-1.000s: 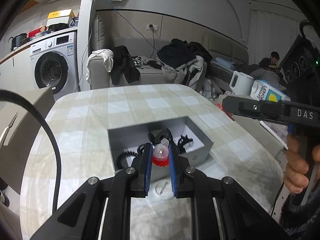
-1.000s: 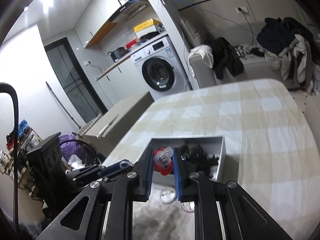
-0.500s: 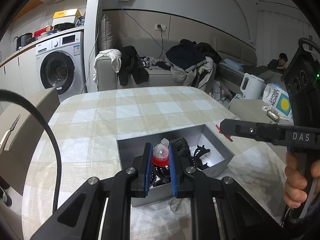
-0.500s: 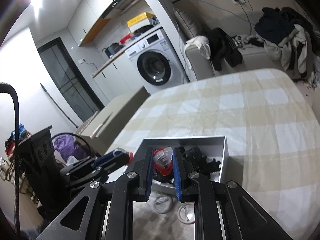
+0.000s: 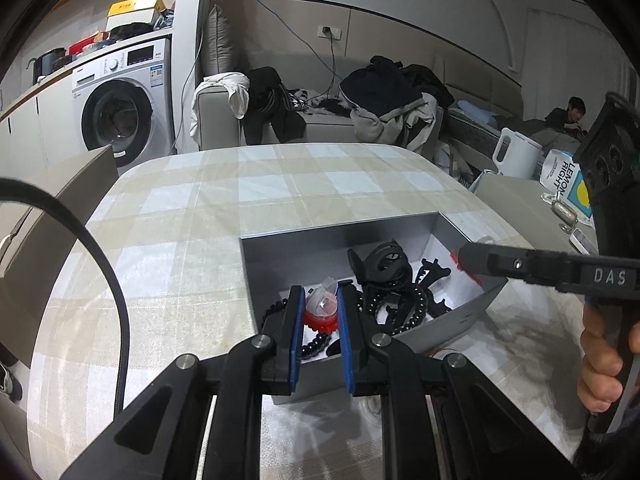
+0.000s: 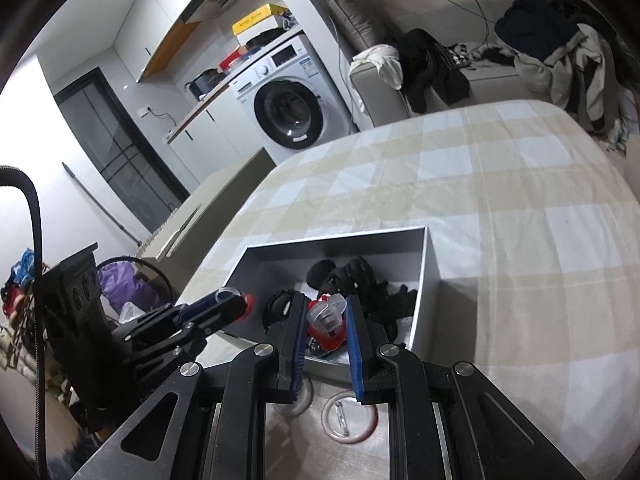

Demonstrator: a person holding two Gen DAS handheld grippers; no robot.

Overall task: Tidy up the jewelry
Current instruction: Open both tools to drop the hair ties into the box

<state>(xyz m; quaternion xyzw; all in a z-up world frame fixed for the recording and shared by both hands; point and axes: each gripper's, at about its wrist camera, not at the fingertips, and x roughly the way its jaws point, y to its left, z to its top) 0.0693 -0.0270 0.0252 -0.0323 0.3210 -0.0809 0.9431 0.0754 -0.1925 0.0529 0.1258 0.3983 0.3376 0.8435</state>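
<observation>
1. Nearest me, my left gripper (image 5: 319,314) has its fingers drawn narrow around a red-and-clear hair clip (image 5: 321,309), pinched between the blue pads (image 5: 297,332).
2. My right gripper (image 6: 327,330) does the same: fingers close together, clamped on a second red-and-clear clip (image 6: 327,322).
3. Just under the right tool, two round pin badges (image 6: 349,416) lie on the tablecloth, outside the box.
4. Both clips hang over the near part of the grey box (image 5: 280,254), which sits on the checked table (image 5: 280,184). Inside it I see a black claw clip (image 5: 382,260) and a black beaded band (image 5: 404,312) tangled together.
5. I judge this the drop-off step: each hand carrying a piece to the box.
6. The next move calls for lowering each clip onto a bare patch of the box floor, then spreading the fingers, one hand at a time so the tools do not meet.
7. The badges look left to collect.
</observation>
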